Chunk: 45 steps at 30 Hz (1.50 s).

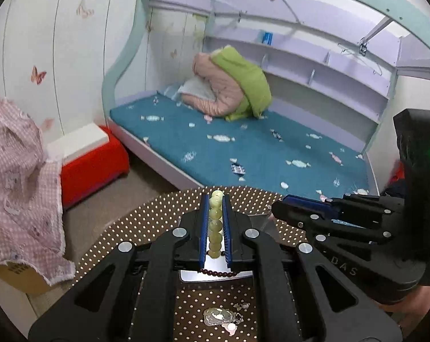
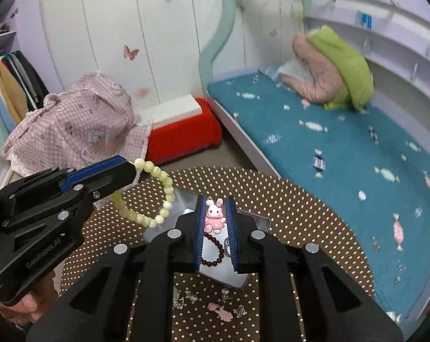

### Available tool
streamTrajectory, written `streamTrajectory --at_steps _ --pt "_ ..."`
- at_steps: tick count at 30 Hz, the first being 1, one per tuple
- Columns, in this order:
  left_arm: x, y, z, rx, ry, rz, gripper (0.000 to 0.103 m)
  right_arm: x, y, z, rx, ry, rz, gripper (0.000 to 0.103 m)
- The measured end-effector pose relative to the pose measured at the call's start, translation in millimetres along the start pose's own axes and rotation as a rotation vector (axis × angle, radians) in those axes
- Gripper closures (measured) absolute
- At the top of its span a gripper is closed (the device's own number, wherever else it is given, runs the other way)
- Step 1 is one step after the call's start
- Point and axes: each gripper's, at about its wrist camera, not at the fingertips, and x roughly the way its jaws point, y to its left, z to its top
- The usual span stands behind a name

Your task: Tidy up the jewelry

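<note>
The left gripper (image 1: 215,225) has its fingers clamped on the pale green bracelet (image 2: 155,191), hanging just left of the mirrored tray (image 2: 260,222), while the right gripper (image 2: 216,222) pinches the pink bunny charm (image 2: 215,216) directly above it.

We see a round bench (image 2: 300,216) under a brown cloth dotted white. Beneath the right claw (image 2: 216,222) a shiny tray (image 2: 260,223) rests on it; small trinkets (image 2: 215,305) lie scattered on the cloth behind the tray, nearer us.
</note>
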Motion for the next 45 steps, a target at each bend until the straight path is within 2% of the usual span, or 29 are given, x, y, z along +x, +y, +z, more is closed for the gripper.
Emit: streamTrajectory --at_steps 3,4,5,6,8,9,10,11,13,16,24,33,45 --pt "11.5 5.6 -2.4 -0.018 0.027 0.005 0.093 7.7 -9.2 -0.8 0.042 0.015 0.009 0.086" --pt "13.4 7.1 -2.7 -0.021 0.032 0.008 0.091 8.5 -11.1 -1.9 0.051 0.016 0.007 0.077" --pt "13.2 8.1 -3.2 -0.021 0.031 0.017 0.079 8.5 -12.1 -1.3 0.053 0.013 0.005 0.072" --pt "11.3 8.8 -4.8 -0.021 0.024 0.026 0.053 7.1 -13.2 -2.5 0.056 0.009 0.007 0.068" --pt "4.2 10.0 -6.1 -0.024 -0.007 0.061 0.021 0.5 -15.3 -5.2 0.067 -0.011 -0.007 0.041" --pt "-3.0 11.1 -7.2 -0.025 -0.035 0.09 0.015 -1.9 -13.7 -5.1 0.07 -0.024 -0.014 0.037" --pt "-7.3 11.8 -8.4 -0.026 -0.043 0.098 0.012 -6.2 -15.1 -5.5 0.076 -0.037 -0.014 0.028" --pt "-12.2 13.6 -9.4 -0.029 -0.051 0.106 0.011 -10.6 -16.9 -6.1 0.085 -0.051 -0.014 0.016" --pt "-25.6 14.9 -12.7 -0.032 -0.079 0.128 0.006 -22.1 -20.4 -7.9 0.101 -0.085 -0.03 0.007" --pt "-47.9 14.3 -19.0 -0.025 -0.126 0.169 0.006 -39.7 -22.9 -11.5 0.126 -0.121 -0.048 0.007" --pt "-105.6 -3.5 -32.3 -0.002 -0.227 0.196 0.005 -92.2 -14.7 -28.1 0.114 -0.227 -0.077 0.007" --pt "-161.8 -30.4 -47.9 0.035 -0.311 0.201 0.005 -150.3 2.2 -55.1 0.076 -0.334 -0.093 0.007" --pt "-220.6 -43.5 -76.6 -0.002 -0.401 0.192 0.005 -214.9 22.3 -88.8 0.024 -0.463 -0.147 0.007"
